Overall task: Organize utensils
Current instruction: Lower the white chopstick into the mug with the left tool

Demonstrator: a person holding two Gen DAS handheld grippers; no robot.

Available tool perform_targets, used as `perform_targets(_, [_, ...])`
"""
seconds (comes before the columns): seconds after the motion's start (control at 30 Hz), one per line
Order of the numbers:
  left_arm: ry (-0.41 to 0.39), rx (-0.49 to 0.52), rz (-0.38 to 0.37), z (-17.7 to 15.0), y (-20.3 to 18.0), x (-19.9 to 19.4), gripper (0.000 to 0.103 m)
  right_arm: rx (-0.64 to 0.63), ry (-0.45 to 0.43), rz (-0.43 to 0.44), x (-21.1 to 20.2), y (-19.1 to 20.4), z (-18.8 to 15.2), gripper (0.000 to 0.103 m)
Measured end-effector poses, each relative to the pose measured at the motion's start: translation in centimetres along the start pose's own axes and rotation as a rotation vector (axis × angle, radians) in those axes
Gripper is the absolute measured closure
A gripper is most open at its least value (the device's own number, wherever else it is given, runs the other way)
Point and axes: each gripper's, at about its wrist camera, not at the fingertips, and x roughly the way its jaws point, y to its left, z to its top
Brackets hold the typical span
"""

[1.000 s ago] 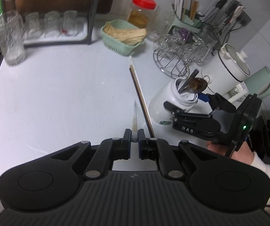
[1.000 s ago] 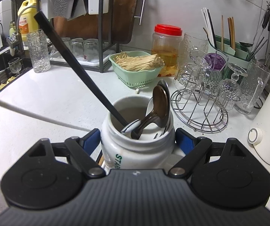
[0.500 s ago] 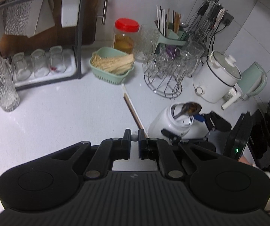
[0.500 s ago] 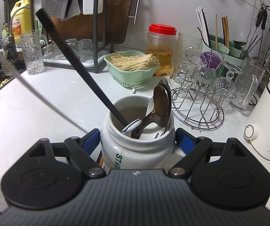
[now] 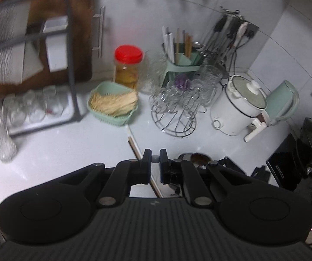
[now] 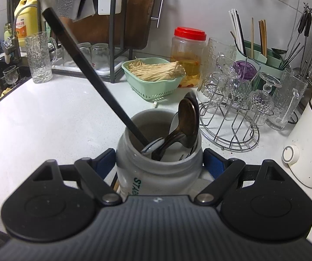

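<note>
My right gripper is shut on a white ceramic jar that stands on the counter. The jar holds a black chopstick, a brown spoon and other cutlery. My left gripper is shut on a thin white chopstick, seen end-on between the pads, high above the counter. The jar's mouth with the spoon shows just right of the left fingers. A brown and a white chopstick lie on the counter below.
A green basket of sticks, a red-lidded jar, a wire glass rack, a green utensil caddy, a white cooker, a tall glass and a dish rack line the counter's back.
My left gripper has risen and moved toward the jar with the white chopstick, which has left the right wrist view. The right gripper and jar have stayed put.
</note>
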Motion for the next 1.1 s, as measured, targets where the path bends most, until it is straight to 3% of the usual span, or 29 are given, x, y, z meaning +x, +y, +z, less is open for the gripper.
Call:
perform_targets(0.27, [0.059,0.08,-0.018,4.5,-2.9,-2.8,0.095,-0.021,0.033,0.024,0.3,-0.3,0.5,0.014])
perform_targets(0.57, [0.114,0.133,-0.042,7.1,-5.6,-3.5,0.095,-0.016,0.066,0.04,0.7,-0.6,0.9,0.014])
perform_targets(0.77, [0.209,0.145,-0.061,6.4,-6.4,-0.8,0.095,-0.018,0.083,0.05,0.9,-0.7,1.2,0.014])
perform_targets(1.1, [0.255,0.183,-0.068,6.3,-7.1,3.8,0.095,-0.021,0.085,0.051,0.8,-0.7,1.1,0.014])
